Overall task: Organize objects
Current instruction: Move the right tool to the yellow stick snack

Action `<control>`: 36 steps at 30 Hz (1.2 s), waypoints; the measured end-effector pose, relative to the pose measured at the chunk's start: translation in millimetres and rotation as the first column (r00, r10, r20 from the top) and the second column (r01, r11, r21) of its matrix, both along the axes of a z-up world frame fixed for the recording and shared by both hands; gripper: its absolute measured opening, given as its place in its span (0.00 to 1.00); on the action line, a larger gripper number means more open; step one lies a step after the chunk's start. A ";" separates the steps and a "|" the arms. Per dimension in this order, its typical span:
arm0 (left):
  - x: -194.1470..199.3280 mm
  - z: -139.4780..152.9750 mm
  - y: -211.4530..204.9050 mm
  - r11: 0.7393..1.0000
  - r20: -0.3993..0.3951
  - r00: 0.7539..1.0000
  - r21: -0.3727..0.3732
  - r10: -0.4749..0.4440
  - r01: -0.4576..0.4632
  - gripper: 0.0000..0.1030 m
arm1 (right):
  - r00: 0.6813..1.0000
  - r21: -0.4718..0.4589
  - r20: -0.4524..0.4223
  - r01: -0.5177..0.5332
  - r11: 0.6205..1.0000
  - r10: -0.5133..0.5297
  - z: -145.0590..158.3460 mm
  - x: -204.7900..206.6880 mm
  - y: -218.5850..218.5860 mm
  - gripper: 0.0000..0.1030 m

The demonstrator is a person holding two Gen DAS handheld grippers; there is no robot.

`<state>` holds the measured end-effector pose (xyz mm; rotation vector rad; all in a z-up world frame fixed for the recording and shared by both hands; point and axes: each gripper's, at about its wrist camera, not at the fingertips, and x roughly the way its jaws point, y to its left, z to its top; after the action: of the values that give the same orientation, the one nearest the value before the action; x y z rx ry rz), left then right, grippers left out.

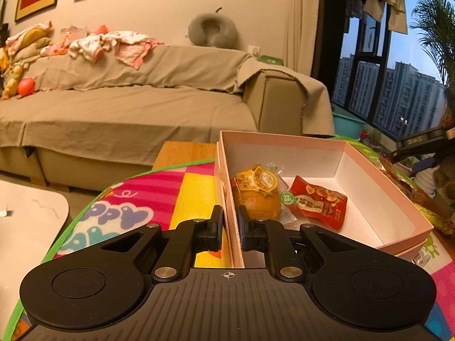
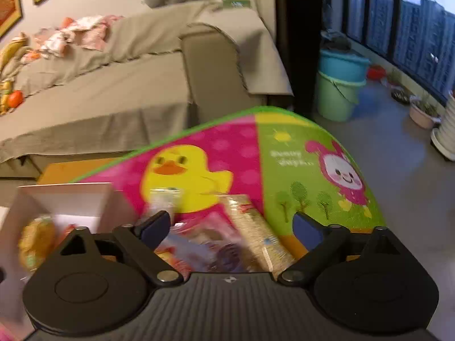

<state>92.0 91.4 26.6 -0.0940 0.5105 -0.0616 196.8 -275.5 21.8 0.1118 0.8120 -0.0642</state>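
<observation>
Clamping the pink box's [image 1: 369, 170] near-left wall, my left fingers [image 1: 229, 227] grip it tight. My right fingers [image 2: 231, 224] are spread, empty, above blurred snack packets [image 2: 250, 227] on the mat [image 2: 298, 170].

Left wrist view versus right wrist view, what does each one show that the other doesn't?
Only the left wrist view: the left claw shut on the pink box's wall, and a red snack packet. Only the right wrist view: the open right claw over blurred snack packs, plus stacked buckets. Both: the box, the bun, the mat, the sofa.
</observation>
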 end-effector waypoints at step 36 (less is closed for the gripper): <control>0.2 -2.0 0.1 1.000 -0.006 1.000 0.000 0.000 0.000 0.13 | 0.988 0.043 -0.058 -0.144 0.989 0.146 -21.5 -223.9 14.6 0.66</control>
<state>92.2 91.6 24.6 -0.0948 0.5166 -0.0611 -27.1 -260.9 0.3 0.0874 0.8807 0.0857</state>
